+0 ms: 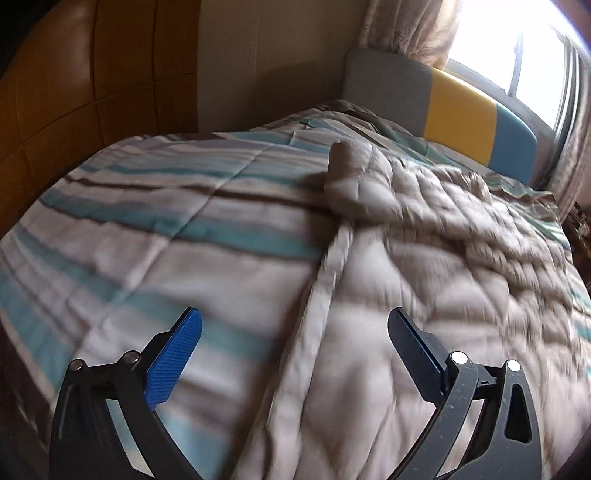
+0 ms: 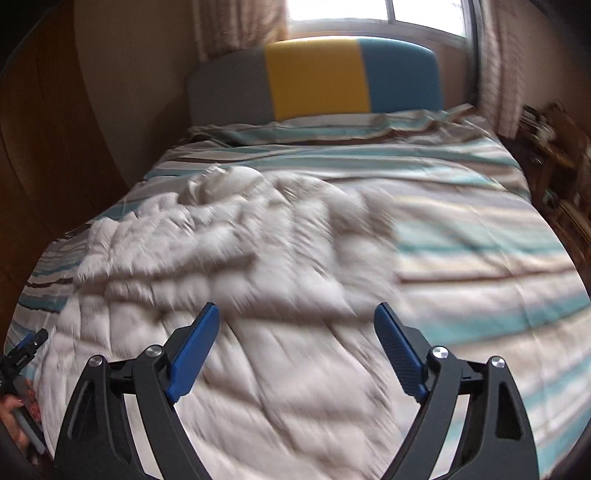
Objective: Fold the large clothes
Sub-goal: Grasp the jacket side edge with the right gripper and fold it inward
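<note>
A large pale grey quilted jacket (image 1: 424,258) lies spread on the striped bedspread (image 1: 166,206), with one sleeve (image 1: 343,162) sticking up toward the headboard. It also shows in the right wrist view (image 2: 240,295), rumpled across the bed's left half. My left gripper (image 1: 295,325) is open and empty, hovering over the jacket's left edge. My right gripper (image 2: 297,317) is open and empty above the jacket's lower part. The left gripper (image 2: 22,354) and the hand holding it show at the right wrist view's left edge. Both views are motion-blurred.
A headboard (image 2: 314,81) in grey, yellow and blue stands at the far end under a bright window (image 2: 340,14) with curtains. A brown wardrobe (image 1: 74,74) lines the left side. Wooden furniture (image 2: 554,155) stands right of the bed. The striped bedspread (image 2: 480,240) lies bare on the right.
</note>
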Action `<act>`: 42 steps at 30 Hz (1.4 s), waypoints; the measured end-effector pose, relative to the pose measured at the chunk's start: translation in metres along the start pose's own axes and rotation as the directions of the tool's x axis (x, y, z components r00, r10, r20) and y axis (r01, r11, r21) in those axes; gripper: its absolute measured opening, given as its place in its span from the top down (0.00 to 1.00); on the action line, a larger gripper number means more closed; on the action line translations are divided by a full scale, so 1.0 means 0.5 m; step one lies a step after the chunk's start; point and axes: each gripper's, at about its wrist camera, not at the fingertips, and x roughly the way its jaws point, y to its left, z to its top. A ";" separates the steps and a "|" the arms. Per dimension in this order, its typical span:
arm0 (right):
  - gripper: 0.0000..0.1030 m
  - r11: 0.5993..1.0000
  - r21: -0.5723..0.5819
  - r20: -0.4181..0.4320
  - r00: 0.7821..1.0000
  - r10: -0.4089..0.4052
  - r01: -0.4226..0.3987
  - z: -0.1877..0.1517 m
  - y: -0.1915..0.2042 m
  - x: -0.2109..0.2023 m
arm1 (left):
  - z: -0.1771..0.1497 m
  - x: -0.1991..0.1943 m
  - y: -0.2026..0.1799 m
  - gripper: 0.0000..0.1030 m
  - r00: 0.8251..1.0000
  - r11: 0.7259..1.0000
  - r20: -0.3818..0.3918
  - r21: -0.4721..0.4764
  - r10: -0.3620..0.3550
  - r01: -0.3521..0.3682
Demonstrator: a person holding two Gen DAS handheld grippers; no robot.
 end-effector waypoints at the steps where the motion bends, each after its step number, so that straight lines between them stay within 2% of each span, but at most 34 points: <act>1: 0.17 1.000 0.006 0.000 1.000 -0.008 0.008 -0.024 -0.018 -0.018 | -0.019 -0.012 0.003 0.03 1.000 1.000 0.009 0.008 0.003 -0.003; 3: 0.17 0.999 0.038 -0.005 1.000 -0.026 0.026 -0.079 -0.063 -0.056 | -0.047 -0.027 0.009 0.03 1.000 1.000 0.018 0.021 0.016 -0.016; 5: 0.17 0.996 0.087 -0.020 1.000 -0.019 0.021 -0.124 -0.098 -0.080 | -0.076 -0.042 0.017 0.03 1.000 1.000 0.015 0.021 -0.001 0.001; 8: 0.20 0.990 0.144 -0.054 0.999 0.004 0.004 -0.191 -0.133 -0.108 | -0.111 -0.060 0.025 0.03 0.998 0.998 0.015 -0.002 -0.058 0.058; 13: 0.29 0.987 0.158 -0.097 0.993 0.060 -0.044 -0.264 -0.136 -0.132 | -0.160 -0.099 0.023 0.03 0.988 0.988 0.030 -0.023 -0.154 0.154; 17: 0.31 0.983 0.155 -0.087 0.990 0.111 -0.096 -0.297 -0.123 -0.142 | -0.177 -0.114 0.010 0.06 0.976 0.976 0.040 -0.011 -0.215 0.216; 19: 0.32 0.982 0.147 -0.091 0.987 0.135 -0.121 -0.312 -0.114 -0.140 | -0.180 -0.114 0.004 0.08 0.974 0.974 0.041 -0.006 -0.224 0.224; 26: 0.36 0.968 0.173 -0.081 0.977 0.197 -0.181 -0.331 -0.101 -0.126 | -0.185 -0.112 -0.015 0.28 0.969 0.970 0.039 -0.011 -0.244 0.244; 32: 0.36 0.970 0.136 -0.075 0.974 0.212 -0.201 -0.337 -0.098 -0.128 | -0.184 -0.115 -0.020 0.30 0.971 0.971 0.038 -0.011 -0.236 0.237; 33: 0.41 0.969 0.133 -0.073 0.973 0.220 -0.209 -0.338 -0.098 -0.128 | -0.185 -0.116 -0.021 0.35 0.971 0.971 0.038 -0.011 -0.237 0.238; 34: 0.57 0.959 0.135 -0.073 0.962 0.262 -0.250 -0.340 -0.096 -0.127 | -0.185 -0.117 -0.024 0.39 0.970 0.971 0.036 -0.008 -0.240 0.241; 36: 0.67 0.951 0.128 -0.067 0.954 0.293 -0.283 -0.340 -0.088 -0.131 | -0.184 -0.124 -0.030 0.61 0.969 0.970 0.035 0.012 -0.244 0.244; 37: 0.73 0.952 0.106 -0.062 0.954 0.293 -0.286 -0.339 -0.082 -0.134 | -0.183 -0.129 -0.033 0.66 0.969 0.970 0.040 0.025 -0.244 0.243; 39: 0.77 0.955 0.067 -0.050 0.955 0.293 -0.290 -0.335 -0.074 -0.144 | -0.178 -0.146 -0.038 0.78 0.966 0.968 0.062 0.051 -0.250 0.247; 42: 0.80 0.944 0.069 -0.024 0.946 0.323 -0.321 -0.328 -0.084 -0.161 | -0.170 -0.174 -0.036 0.85 0.959 0.963 0.093 0.061 -0.268 0.263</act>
